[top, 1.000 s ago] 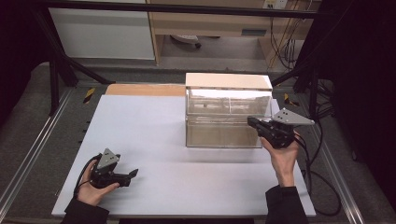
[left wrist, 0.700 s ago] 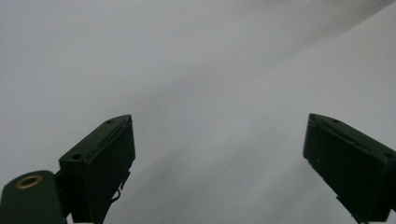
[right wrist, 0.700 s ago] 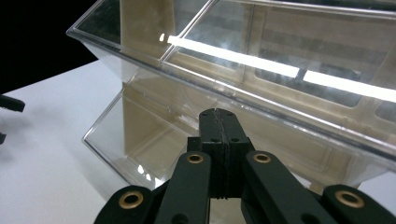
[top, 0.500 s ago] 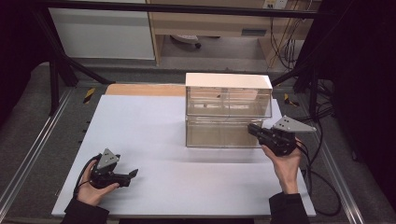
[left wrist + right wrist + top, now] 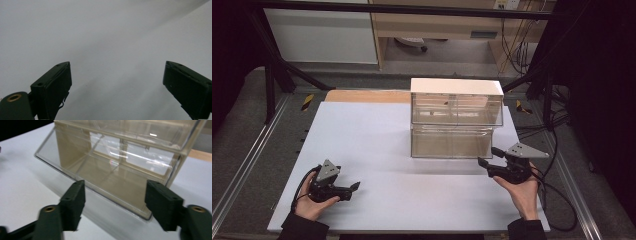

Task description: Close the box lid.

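Change: since a second ago the right gripper (image 5: 488, 156) has drawn back from the lower front of the box toward the person, off the clear panel it was against; the left one has stayed put.
Table: wide white rectangular tabletop (image 5: 377, 135) with a bare wooden strip along its far edge, set in a metal frame over grey floor.
Box: clear plastic two-tier storage box with a white flat top (image 5: 456, 117) — it stands on the right half of the table, toward the far side, its clear front facing the person; the right gripper view shows an inner divider and tan floor behind the transparent front (image 5: 105, 165).
Right hand: palm up at the near right edge of the table (image 5: 520, 189), holding the black gripper with its grey three-cornered plate, pointed at the box's lower right corner.
Right jaws: spread wide, nothing between them — just short of the box's bottom front edge, not touching it.
Left gripper: black, grey plate on top (image 5: 353, 187), held low over the bare near left part of the table, well apart from the box.
Left jaws: wide apart and empty in the left gripper view, white surface beyond them (image 5: 115, 72).
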A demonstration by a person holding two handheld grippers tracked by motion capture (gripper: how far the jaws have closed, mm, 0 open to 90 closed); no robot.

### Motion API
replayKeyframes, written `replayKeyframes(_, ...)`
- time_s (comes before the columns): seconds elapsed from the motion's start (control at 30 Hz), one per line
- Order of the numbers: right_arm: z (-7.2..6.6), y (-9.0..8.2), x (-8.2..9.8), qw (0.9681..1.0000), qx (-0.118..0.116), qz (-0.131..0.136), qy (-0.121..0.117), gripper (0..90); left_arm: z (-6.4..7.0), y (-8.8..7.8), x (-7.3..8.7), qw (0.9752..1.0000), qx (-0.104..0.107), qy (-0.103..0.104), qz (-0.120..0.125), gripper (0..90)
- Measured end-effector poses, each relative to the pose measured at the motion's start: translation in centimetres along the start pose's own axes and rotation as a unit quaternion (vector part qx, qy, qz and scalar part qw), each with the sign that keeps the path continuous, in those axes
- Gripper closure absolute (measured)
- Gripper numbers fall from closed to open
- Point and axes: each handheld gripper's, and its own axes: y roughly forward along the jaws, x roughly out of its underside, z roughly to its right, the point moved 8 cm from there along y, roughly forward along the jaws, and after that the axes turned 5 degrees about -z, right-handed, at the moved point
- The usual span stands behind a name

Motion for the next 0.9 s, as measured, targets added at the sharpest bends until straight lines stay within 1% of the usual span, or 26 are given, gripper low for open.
replayKeyframes(0.1, 0.2, 0.1, 0.8, 1.0, 0.005, -0.005, 0.003, 20.1, 0.1, 0.0, 0.0, 1.0, 0.002, 0.0, -0.002, 8.0)
replayKeyframes(0.2, 0.4, 0.2, 1.7, 0.9999, 0.005, -0.009, 0.007, 13.9, 0.2, 0.1, 0.1, 1.0, 0.003, 0.004, -0.004, 7.3)
replayKeyframes(0.3, 0.5, 0.5, 2.9, 0.9995, 0.004, -0.029, 0.008, 9.6, 0.1, 0.1, 0.1, 1.0, 0.001, 0.005, -0.005, 6.6)
replayKeyframes(0.43, 0.5, 0.8, 4.3, 0.9988, -0.004, -0.046, 0.018, 4.4, 0.2, 0.1, 0.1, 1.0, 0.001, 0.005, -0.006, 6.3)
replayKeyframes(0.53, 0.6, 1.0, 5.4, 0.9981, -0.006, -0.059, 0.02, 2.8, 0.2, 0.1, 0.1, 1.0, 0.001, 0.007, -0.007, 6.2)
replayKeyframes(0.7, 0.9, 1.3, 7.3, 0.9965, -0.017, -0.077, 0.027, 0.9, 0.2, 0.1, 0.2, 0.9999, 0.002, 0.008, -0.007, 6.2)
replayKeyframes(0.8, 0.9, 1.4, 8.1, 0.9958, -0.026, -0.085, 0.022, 0.6, 0.2, 0.2, 0.2, 0.9999, 0.004, 0.007, -0.008, 6.2)
replayKeyframes(0.83, 0.8, 1.4, 8.4, 0.9955, -0.031, -0.088, 0.017, 0.6, 0.3, 0.2, 0.2, 0.9999, 0.005, 0.007, -0.009, 6.2)
replayKeyframes(0.9, 0.7, 1.3, 8.7, 0.995, -0.031, -0.093, 0.015, 0.6, 0.3, 0.2, 0.3, 0.9999, 0.006, 0.009, -0.008, 6.2)
